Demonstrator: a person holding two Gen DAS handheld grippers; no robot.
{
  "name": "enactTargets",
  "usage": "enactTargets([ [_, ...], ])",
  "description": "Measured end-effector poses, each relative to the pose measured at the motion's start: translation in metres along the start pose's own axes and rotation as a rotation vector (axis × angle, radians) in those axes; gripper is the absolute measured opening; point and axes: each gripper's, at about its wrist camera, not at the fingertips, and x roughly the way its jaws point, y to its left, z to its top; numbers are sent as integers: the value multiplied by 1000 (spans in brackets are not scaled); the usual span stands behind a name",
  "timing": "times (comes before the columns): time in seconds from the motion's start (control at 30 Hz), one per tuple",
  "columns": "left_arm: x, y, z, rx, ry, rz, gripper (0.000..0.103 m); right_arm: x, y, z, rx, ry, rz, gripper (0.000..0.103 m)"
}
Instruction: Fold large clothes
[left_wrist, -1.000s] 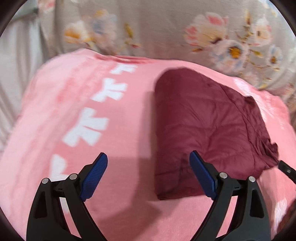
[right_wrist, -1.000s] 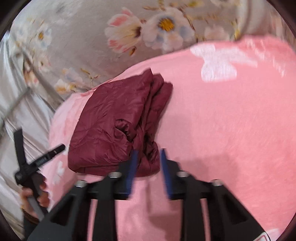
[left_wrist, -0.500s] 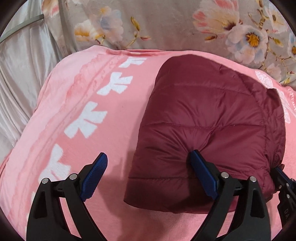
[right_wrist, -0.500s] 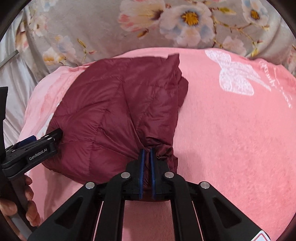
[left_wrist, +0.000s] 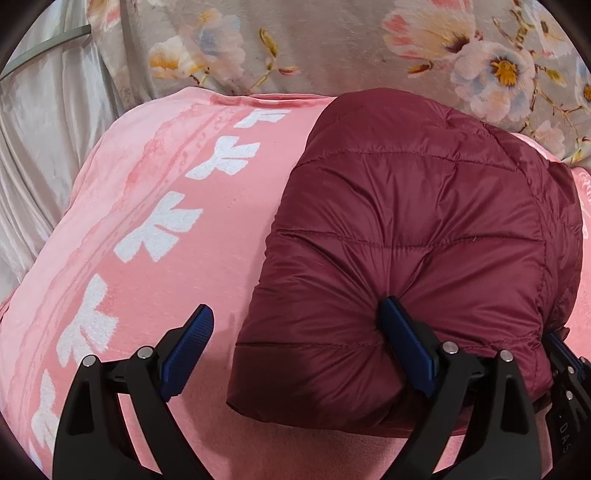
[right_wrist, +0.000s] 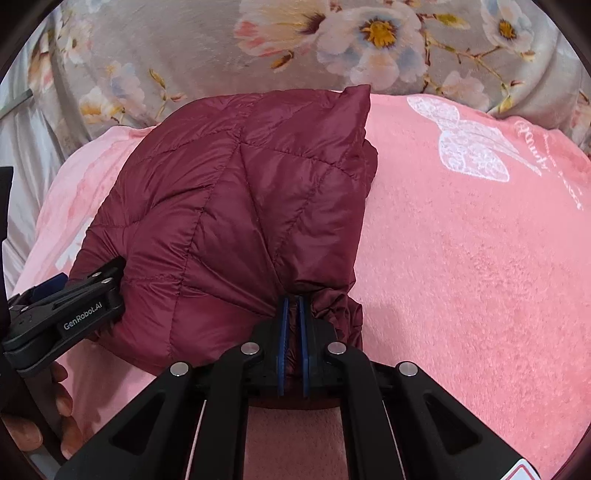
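Observation:
A folded dark red quilted jacket (left_wrist: 424, 229) lies on a pink blanket (left_wrist: 166, 258). My left gripper (left_wrist: 299, 347) is open; its right finger (left_wrist: 402, 343) presses into the jacket's near edge, its left finger (left_wrist: 192, 339) is over the blanket. In the right wrist view the jacket (right_wrist: 229, 206) fills the left middle. My right gripper (right_wrist: 291, 332) is shut on the jacket's near right corner, fabric bunched between the blue pads. The left gripper's body (right_wrist: 70, 314) shows at the jacket's left edge.
The pink blanket (right_wrist: 480, 277) with white butterfly prints covers the bed. A grey floral cover (left_wrist: 332, 48) lies behind it, also in the right wrist view (right_wrist: 295, 44). Pale satin fabric (left_wrist: 40, 129) hangs at the far left.
Both grippers moved in to the jacket's near edge. My right gripper went from open to shut on the jacket corner. The left stayed open, pressing the edge.

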Motion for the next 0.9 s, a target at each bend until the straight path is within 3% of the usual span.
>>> enactTargets([
  [0.33, 1, 1, -7, -18, -48, -7, 90, 0, 3, -2, -18, -16, -21, 4],
  [0.5, -4, 23, -12, -123, -66, -122, 95, -9, -17, -5, 76, -64, 88, 7],
  [0.53, -8, 27, -14, -140, -75, -142, 95, -16, -18, -8, 82, -90, 97, 14],
  [0.6, -21, 32, -24, -155, -100, -162, 96, -32, -15, -15, 59, -143, 81, 47],
  [0.63, -27, 33, -29, -151, -108, -160, 98, -39, -13, -20, 47, -159, 50, 78],
  [0.67, -34, 32, -35, -139, -115, -155, 98, -47, -11, -25, 34, -184, 12, 87],
  [0.73, -48, 30, -47, -109, -124, -158, 98, -63, -7, -38, -1, -213, -8, 87],
  [0.9, -69, 23, -74, -19, -85, -148, 98, -71, -13, -63, 12, -111, -46, 87],
])
